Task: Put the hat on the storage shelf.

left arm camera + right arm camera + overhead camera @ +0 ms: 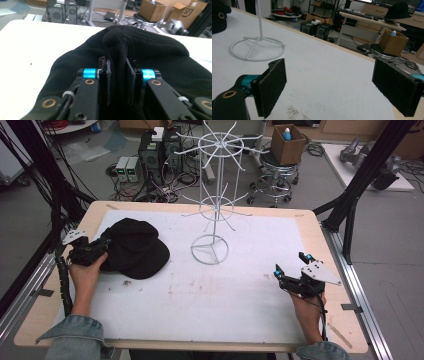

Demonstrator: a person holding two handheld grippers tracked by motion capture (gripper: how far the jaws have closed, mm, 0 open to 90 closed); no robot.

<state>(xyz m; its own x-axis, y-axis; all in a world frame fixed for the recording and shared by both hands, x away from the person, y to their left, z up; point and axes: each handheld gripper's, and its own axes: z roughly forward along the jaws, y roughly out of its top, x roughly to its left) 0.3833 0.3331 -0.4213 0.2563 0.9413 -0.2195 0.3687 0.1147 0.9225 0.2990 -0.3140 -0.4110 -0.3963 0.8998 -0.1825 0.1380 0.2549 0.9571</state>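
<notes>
A black cap (134, 247) is lying on the white mat at about nine o'clock on the table (320, 235), its soft crown bulging upward and its brim pointing toward four o'clock. It is made of a dark ribbed fabric, and in the left gripper view a fold of that fabric (117, 57) is standing up in a narrow ridge between the pads. The left claw (102, 247) is pinching this fold at the cap's nine o'clock edge, its jaws drawn nearly together with the cloth squeezed between them. The left hand (87, 270) is gripping the tool from below, the forearm in a denim sleeve (75, 335) coming up from six o'clock.

At the middle of the table, toward twelve o'clock, a white wire rack (215, 185) is standing upright on its ring base, just beside the cap at the cap's three o'clock.

Well apart, at about four o'clock on the table, the right claw (292, 265) is hovering low, its jaws spread wide and holding nothing; its pads (272, 87) are framing bare mat. The right hand (307, 305) is holding it pointed toward ten o'clock.
</notes>
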